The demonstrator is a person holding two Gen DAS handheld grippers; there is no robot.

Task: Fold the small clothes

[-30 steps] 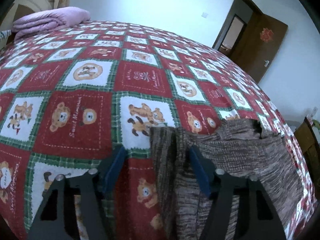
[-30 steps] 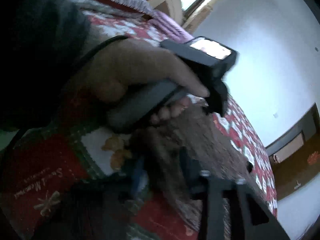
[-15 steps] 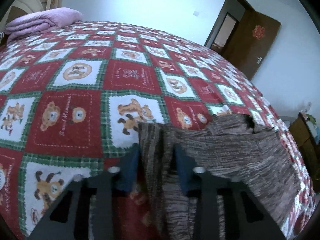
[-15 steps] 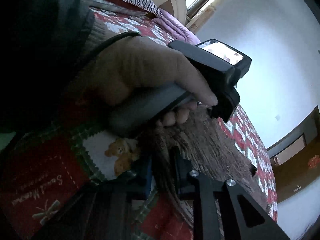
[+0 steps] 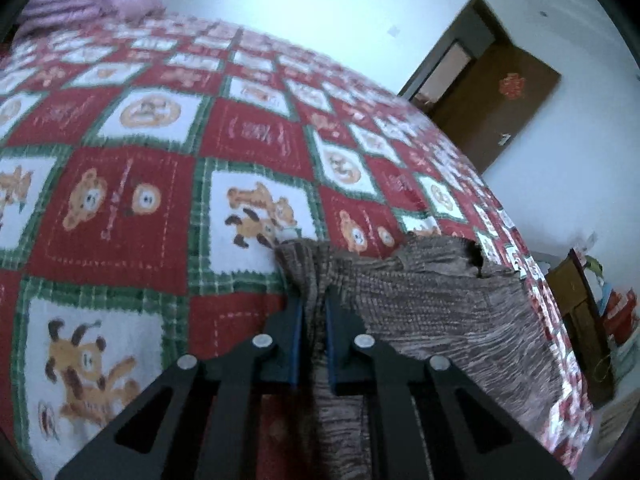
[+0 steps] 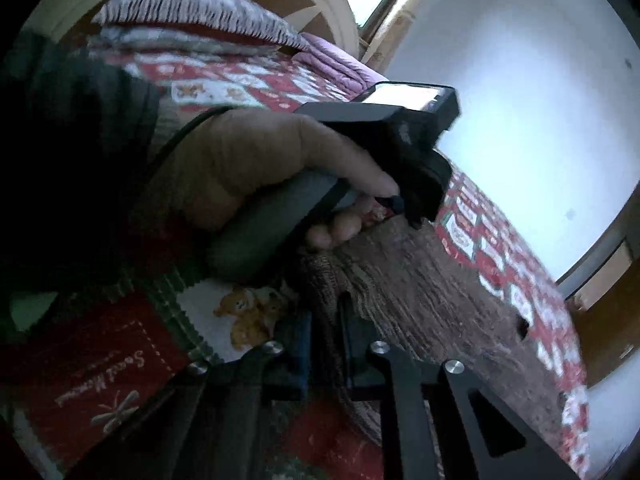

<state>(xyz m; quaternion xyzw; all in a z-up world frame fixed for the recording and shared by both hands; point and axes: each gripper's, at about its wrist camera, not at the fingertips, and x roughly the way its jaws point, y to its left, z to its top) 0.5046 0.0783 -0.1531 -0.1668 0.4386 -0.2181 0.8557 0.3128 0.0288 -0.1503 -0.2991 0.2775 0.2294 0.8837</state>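
A brown knitted garment lies on the red, white and green bear-print bedspread. My left gripper is shut on the garment's near left edge, with a bunched fold between the blue pads. In the right wrist view my right gripper is shut on another edge of the same garment. The person's hand on the left gripper's handle is just above and behind it, hiding part of the garment.
A folded purple quilt lies at the bed's far end, near a wooden headboard and striped pillow. A brown door stands open at the right. A wooden cabinet is beside the bed's right edge.
Both grippers have gone from open to shut on the garment's edge. The left view has tilted and the pinched fold has lifted slightly.
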